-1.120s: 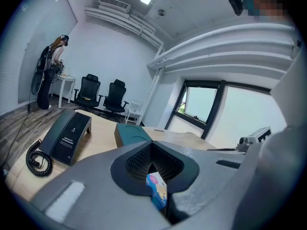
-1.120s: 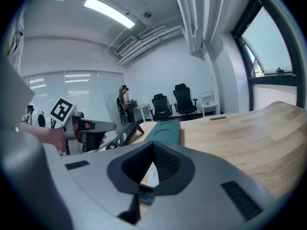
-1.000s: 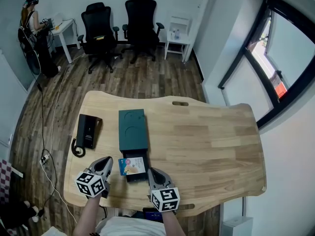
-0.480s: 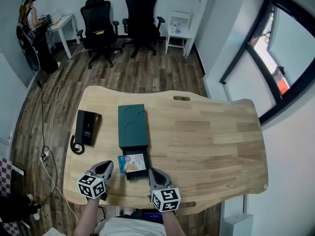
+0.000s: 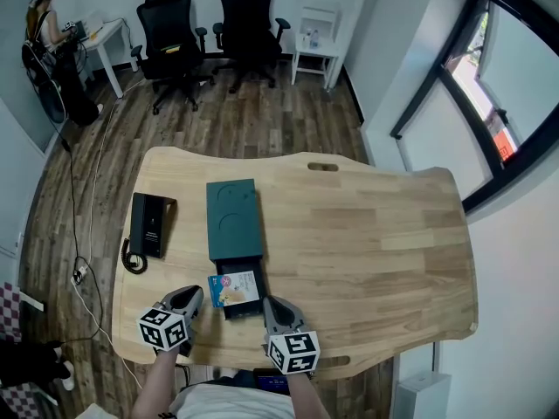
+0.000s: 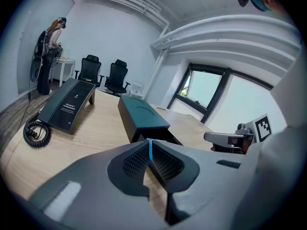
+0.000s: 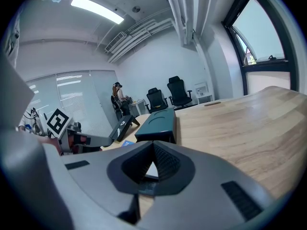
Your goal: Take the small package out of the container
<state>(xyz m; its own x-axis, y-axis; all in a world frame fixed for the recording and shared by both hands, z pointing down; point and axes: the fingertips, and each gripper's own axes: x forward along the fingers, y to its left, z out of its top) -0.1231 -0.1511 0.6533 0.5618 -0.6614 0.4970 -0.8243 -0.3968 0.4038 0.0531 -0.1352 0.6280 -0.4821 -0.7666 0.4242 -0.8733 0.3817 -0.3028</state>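
The left gripper's ribbed black pads pinch the thin blue edge of the small package, a flat glossy card over the matte dark-green container's slid-out tray, lower left of centre. The right gripper's jaws meet at their tips above the pale wood-grain table.

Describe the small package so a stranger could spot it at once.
On the wooden table, a dark green container sits left of centre, its black drawer pulled toward the near edge. The small package lies across that drawer: pale with a blue edge, unlike the dark container and black desk phone.
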